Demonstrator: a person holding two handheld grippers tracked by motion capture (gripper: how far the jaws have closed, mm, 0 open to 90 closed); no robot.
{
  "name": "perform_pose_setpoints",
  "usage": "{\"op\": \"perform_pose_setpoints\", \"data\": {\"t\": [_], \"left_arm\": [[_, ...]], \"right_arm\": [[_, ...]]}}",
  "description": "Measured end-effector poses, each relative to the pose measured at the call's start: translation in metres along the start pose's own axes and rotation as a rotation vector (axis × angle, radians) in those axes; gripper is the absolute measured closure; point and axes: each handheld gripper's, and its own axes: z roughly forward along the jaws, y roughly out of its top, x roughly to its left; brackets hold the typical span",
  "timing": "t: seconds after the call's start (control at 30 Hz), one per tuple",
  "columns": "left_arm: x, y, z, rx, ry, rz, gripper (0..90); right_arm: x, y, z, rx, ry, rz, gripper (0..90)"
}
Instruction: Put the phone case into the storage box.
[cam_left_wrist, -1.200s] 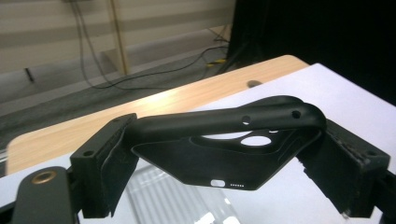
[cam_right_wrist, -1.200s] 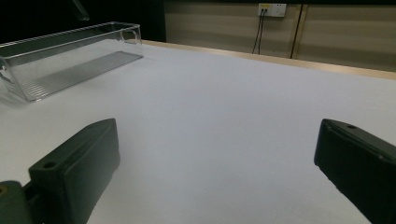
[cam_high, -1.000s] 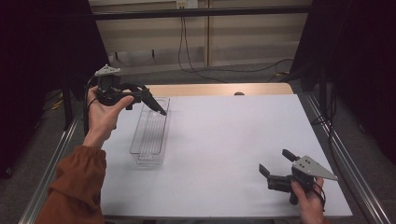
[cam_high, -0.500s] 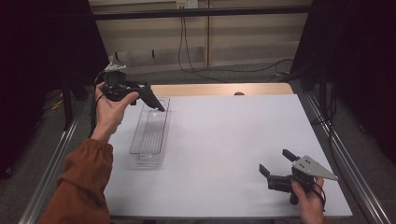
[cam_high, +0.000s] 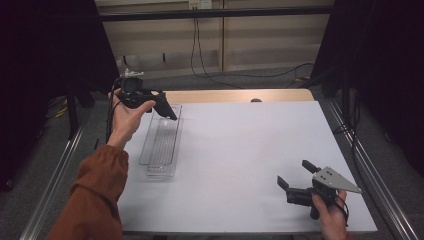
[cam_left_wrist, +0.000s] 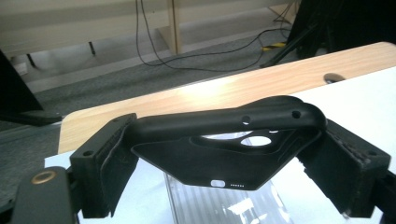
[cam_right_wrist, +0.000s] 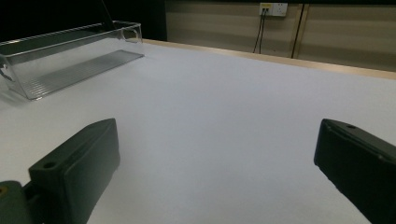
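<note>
Left gripper (cam_high: 150, 102), jaws clamped on a black phone case (cam_left_wrist: 233, 144), hangs over the far end of the clear tray (cam_high: 161, 145); I judge placement pending, while my right gripper (cam_high: 300, 180) waits, jaws apart

Your tray (cam_high: 161, 145) lies on the surface (cam_high: 240, 160) along its left edge. Your left gripper (cam_high: 162, 107) hangs over the tray's far end, a phone case (cam_left_wrist: 233, 144) between its jaws. Your right gripper (cam_high: 295, 181) sits well right of the tray, nearer you.
</note>
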Motion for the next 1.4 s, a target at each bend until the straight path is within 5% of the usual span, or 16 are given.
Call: {"op": "perform_pose_setpoints", "data": {"t": [0.5,1.0,1.4], "left_arm": [[0.007,-0.007,0.029,0.023,0.028,-0.032,14.6],[-0.002,-0.011,0.045,0.027,0.059,-0.020,14.4],[-0.004,-0.013,0.053,0.029,0.112,-0.073,14.1]], "right_arm": [[0.000,-0.001,0.000,0.006,0.009,0.002,0.0],[0.000,-0.002,0.001,0.016,0.014,0.003,0.0],[0.000,-0.002,0.001,0.020,0.016,0.000,0.0]]}}
